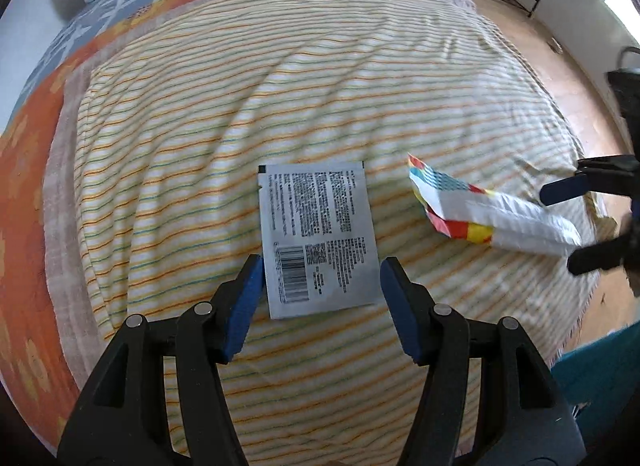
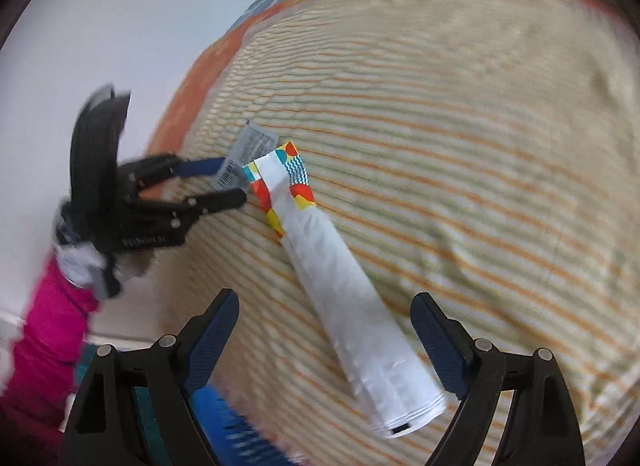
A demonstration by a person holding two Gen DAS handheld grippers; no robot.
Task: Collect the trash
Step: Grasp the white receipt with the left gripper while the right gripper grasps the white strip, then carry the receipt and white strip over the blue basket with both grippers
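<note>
Trash: a flat grey sachet and a long white wrapper with a colourful end are lying near each other on the striped blanket. The left gripper is straddling the sachet's near edge, jaws apart, not yet pinching. The right gripper is straddling the wrapper's white end, jaws wide apart. Both pieces are probably light, thin and limp; pinching across an edge seems best, since soft bedding may give underneath.

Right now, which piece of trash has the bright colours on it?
The long folded wrapper by the right gripper; the flat silver sachet shows only black print.
</note>
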